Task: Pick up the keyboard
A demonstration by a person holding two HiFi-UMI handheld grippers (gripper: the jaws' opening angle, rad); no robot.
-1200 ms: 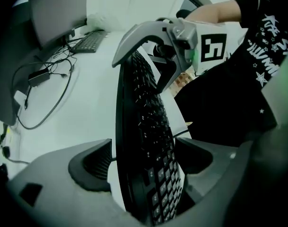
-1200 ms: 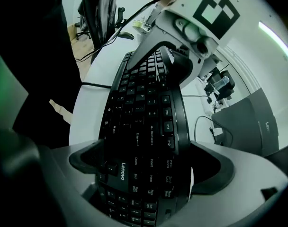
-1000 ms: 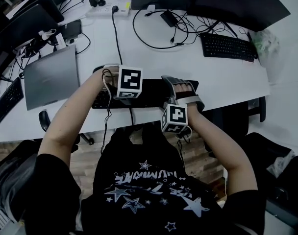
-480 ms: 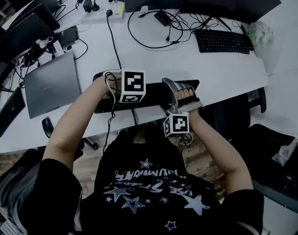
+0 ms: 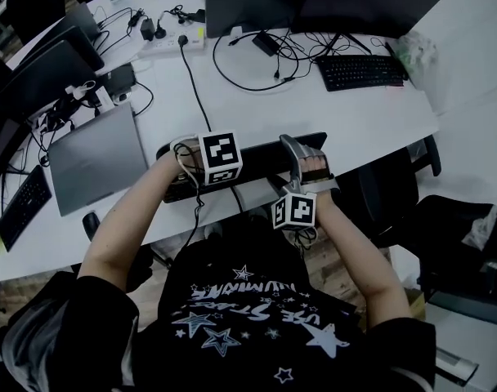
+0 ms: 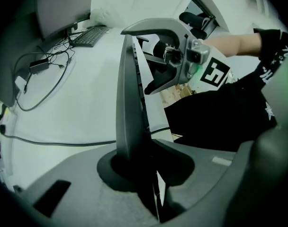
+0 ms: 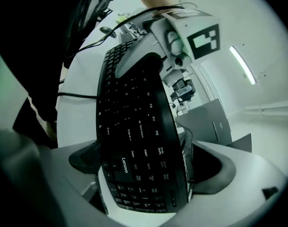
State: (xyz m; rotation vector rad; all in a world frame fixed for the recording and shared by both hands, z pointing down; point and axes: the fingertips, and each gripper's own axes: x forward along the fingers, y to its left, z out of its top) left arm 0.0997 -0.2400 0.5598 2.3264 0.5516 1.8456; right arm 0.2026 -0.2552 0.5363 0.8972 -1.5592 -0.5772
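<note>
A black keyboard (image 5: 261, 155) is held at the white desk's (image 5: 371, 129) near edge, tilted up on its long edge. My left gripper (image 5: 190, 170) has the keyboard's left end between its jaws, which are closing, and the pads press on it. In the left gripper view the keyboard (image 6: 127, 103) stands edge-on in my left gripper (image 6: 144, 174). My right gripper (image 5: 302, 166) is shut on the right end. The right gripper view shows the keyboard's (image 7: 134, 136) key face clamped in my right gripper (image 7: 144, 174), with my left gripper (image 7: 148, 37) at the far end.
A second keyboard (image 5: 361, 72) lies at the back right under dark monitors (image 5: 314, 2). A closed laptop (image 5: 97, 158) sits to the left, with a mouse (image 5: 91, 223) and another keyboard (image 5: 20, 207). Cables and a power strip (image 5: 171, 39) cross the desk. A chair (image 5: 379, 194) stands on the right.
The keyboard lay flat on the desk before; now it is tipped up and raised a little. Both grippers have risen slightly with it.
</note>
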